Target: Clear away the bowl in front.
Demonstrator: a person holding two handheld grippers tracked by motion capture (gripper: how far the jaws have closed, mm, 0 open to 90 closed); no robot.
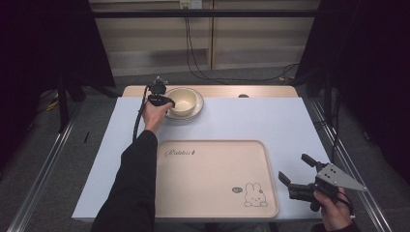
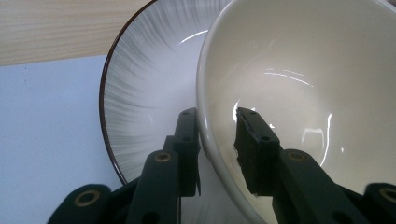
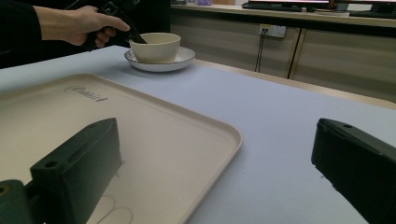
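Pale blue worktop (image 1: 290,121), bare wood strip along far edge. Big cream tray (image 1: 212,183) lies near middle. Plate (image 1: 197,109) sits far left, bowl on it.

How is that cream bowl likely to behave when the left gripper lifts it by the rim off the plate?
The bowl looks glazed and glossy, so its rim is probably slippery between the left gripper jaws, one inside, one outside. Held at one side, it may well tilt. It seems rigid ceramic, likely breakable, and could clink against the plate beneath.
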